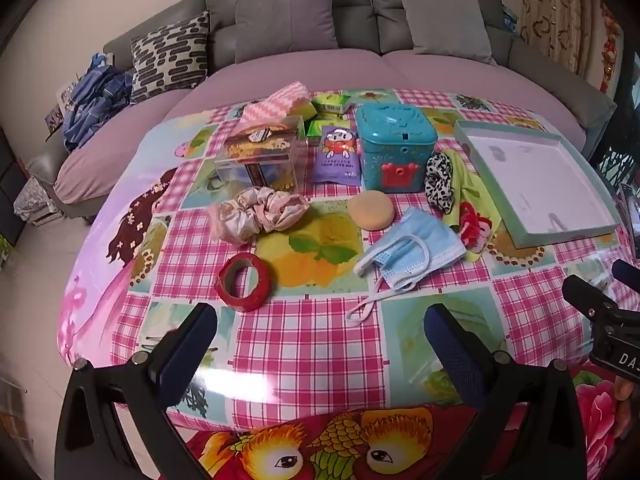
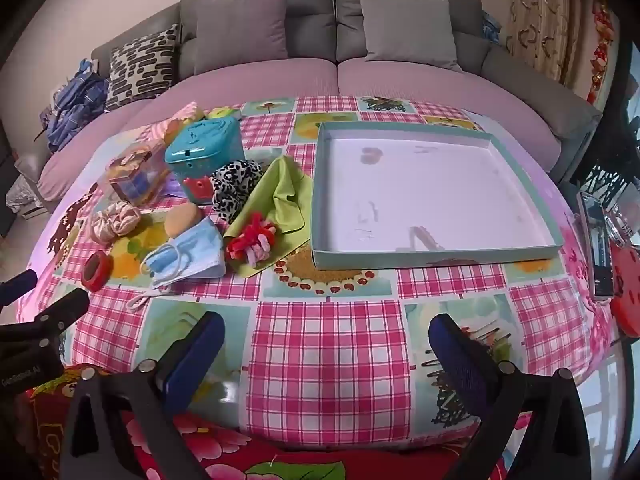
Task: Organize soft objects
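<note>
Your tray [image 2: 436, 254] sits empty on the table [image 2: 328, 344]; teal box [image 2: 204, 152] lidded. Both your left gripper [image 1: 320, 344] and right gripper [image 2: 326, 344] gape wide, holding nothing.

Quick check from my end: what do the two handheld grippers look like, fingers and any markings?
Both match: the left gripper and right gripper have black angular frames with silver bolts and dark blue padded fingers. Partly cut-off white lettering marks each body where it shows in the other gripper's view.
</note>
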Action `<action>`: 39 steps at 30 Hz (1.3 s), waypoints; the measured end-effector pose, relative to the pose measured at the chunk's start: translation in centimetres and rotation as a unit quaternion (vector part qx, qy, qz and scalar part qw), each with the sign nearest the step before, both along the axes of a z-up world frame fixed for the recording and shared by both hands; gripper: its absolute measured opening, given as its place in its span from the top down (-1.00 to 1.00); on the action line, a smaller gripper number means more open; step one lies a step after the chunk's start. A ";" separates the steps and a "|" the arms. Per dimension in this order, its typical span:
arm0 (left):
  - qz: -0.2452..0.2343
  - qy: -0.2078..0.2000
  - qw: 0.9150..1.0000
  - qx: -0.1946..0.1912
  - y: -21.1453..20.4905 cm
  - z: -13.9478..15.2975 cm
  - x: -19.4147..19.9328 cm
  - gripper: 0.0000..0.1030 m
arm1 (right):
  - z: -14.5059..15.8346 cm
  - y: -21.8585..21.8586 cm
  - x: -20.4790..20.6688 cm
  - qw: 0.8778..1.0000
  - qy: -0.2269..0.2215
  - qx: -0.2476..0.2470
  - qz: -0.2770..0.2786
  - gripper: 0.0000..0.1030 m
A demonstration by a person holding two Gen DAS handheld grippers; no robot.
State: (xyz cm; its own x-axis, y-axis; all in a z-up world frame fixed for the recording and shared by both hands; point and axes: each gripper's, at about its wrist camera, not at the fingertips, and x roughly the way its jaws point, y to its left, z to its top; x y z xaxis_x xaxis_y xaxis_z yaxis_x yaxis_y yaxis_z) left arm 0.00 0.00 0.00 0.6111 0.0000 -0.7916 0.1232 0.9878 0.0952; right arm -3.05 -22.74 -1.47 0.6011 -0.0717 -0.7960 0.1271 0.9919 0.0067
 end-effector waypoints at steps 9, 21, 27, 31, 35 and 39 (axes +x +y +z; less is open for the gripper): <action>0.003 0.036 0.999 -0.008 0.0 -0.8 0.5 -1.00 | -0.1 -0.1 -0.4 1.000 -0.001 0.001 -0.002 -1.00; 0.008 0.037 0.999 -0.020 0.4 -0.7 0.6 -1.00 | -0.2 0.1 0.0 1.000 0.005 0.000 0.000 -1.00; 0.008 0.039 0.999 -0.023 0.6 -0.8 0.6 -1.00 | -0.4 0.1 0.0 1.000 0.010 0.000 0.001 -1.00; 0.009 0.042 0.999 -0.025 0.6 -0.8 0.7 -1.00 | -0.4 0.2 0.1 1.000 0.013 -0.001 0.001 -1.00; 0.009 0.043 0.999 -0.027 0.6 -0.8 0.7 -1.00 | -0.4 0.1 0.1 1.000 0.015 0.000 0.002 -1.00; 0.010 0.044 0.999 -0.028 0.7 -0.8 0.7 -1.00 | -0.5 0.2 0.1 1.000 0.015 0.000 0.002 -1.00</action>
State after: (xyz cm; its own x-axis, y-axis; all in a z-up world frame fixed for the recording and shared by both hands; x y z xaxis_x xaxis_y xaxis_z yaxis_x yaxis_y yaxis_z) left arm 0.68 0.66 -0.84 0.5401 -0.0343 -0.8409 0.1095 0.9935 0.0298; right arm -2.95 -22.56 -1.93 0.5774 -0.0696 -0.8135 0.1236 0.9923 0.0028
